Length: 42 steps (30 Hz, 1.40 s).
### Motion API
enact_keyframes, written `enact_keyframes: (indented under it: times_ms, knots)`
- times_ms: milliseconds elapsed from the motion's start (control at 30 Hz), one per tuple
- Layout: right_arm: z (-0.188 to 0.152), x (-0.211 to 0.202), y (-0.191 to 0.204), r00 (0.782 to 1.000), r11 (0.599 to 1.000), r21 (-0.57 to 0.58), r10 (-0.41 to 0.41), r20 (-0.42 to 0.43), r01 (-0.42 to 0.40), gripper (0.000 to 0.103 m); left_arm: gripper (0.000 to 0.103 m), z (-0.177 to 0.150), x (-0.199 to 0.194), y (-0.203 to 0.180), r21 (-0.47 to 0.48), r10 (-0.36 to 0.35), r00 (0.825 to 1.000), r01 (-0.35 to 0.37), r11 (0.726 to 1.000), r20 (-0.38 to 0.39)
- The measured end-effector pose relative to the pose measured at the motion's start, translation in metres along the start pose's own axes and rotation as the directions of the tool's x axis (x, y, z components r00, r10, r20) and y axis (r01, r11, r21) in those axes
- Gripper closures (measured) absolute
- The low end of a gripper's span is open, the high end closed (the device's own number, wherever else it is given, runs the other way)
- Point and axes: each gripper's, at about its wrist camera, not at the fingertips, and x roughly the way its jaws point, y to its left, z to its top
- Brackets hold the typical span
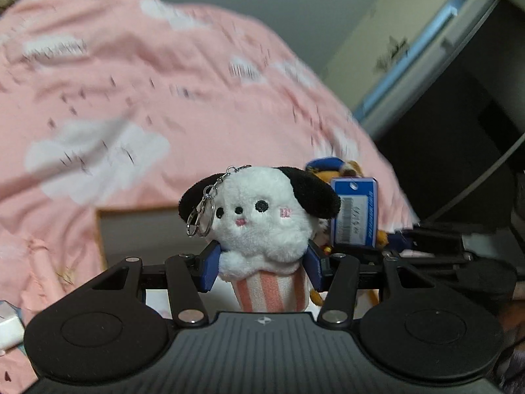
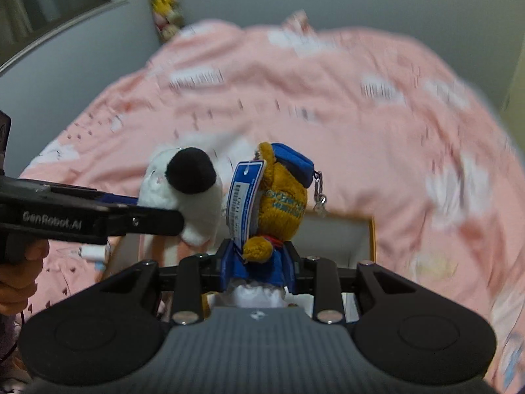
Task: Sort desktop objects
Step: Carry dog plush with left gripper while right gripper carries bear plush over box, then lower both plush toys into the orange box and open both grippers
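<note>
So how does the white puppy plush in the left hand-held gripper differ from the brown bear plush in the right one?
The puppy plush is white with black ears; the bear plush is golden brown. The puppy sits in a pink-striped cup, while the bear wears a blue cap and blue outfit. The puppy faces its own gripper's camera; the bear shows its back. Only the bear carries a blue paper tag. Both have a metal key chain and are each clamped in a hand-held gripper above the pink bedding.

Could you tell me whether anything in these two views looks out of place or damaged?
Nothing looks damaged or spilled. The left gripper holds the white dog plush upright; the right gripper holds the brown bear plush, its blue tag hanging loose. The pink bedding is merely rumpled.
</note>
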Motion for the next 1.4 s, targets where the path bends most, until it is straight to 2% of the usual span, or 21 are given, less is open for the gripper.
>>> enact_keyframes:
  times_ms: [67,167,500,667,800,1000,1333,1400]
  knots:
    - [-0.005,0.015,-0.011,0.999,1.0,0.019,0.01,-0.047,-0.009,0.07,0.042,-0.004,0.018,0.001,0.022,0.021,0.999,-0.02,1.0,-0.043]
    - [-0.007,0.039,-0.016,0.994,1.0,0.025,0.019,-0.107,-0.016,0.07,0.042,-0.007,0.039,0.008,0.004,0.039,0.995,-0.039,0.999,-0.092]
    - [-0.014,0.098,-0.032,0.969,1.0,0.025,0.009,-0.245,-0.003,0.07,0.042,-0.009,0.089,0.017,0.007,0.11,0.98,-0.11,0.994,-0.164]
    - [-0.018,0.114,-0.038,0.965,0.998,0.055,0.02,-0.26,-0.006,0.07,0.042,-0.008,0.104,0.024,-0.016,0.133,0.97,-0.139,0.99,-0.204]
    - [-0.019,0.128,-0.035,0.96,0.999,0.035,-0.005,-0.28,0.016,0.07,0.041,-0.009,0.112,0.029,-0.043,0.151,0.96,-0.165,0.985,-0.234]
    - [-0.022,0.14,-0.037,0.952,0.999,0.049,0.001,-0.306,0.015,0.068,0.04,-0.008,0.117,0.033,-0.072,0.145,0.957,-0.168,0.983,-0.252]
    - [-0.024,0.137,-0.026,0.956,0.999,-0.005,-0.042,-0.291,0.042,0.056,0.035,-0.009,0.116,0.031,-0.054,0.147,0.956,-0.166,0.985,-0.253]
    - [-0.023,0.133,-0.022,0.958,0.998,-0.024,-0.059,-0.281,0.055,0.052,0.035,-0.008,0.112,0.029,-0.04,0.154,0.958,-0.169,0.985,-0.242]
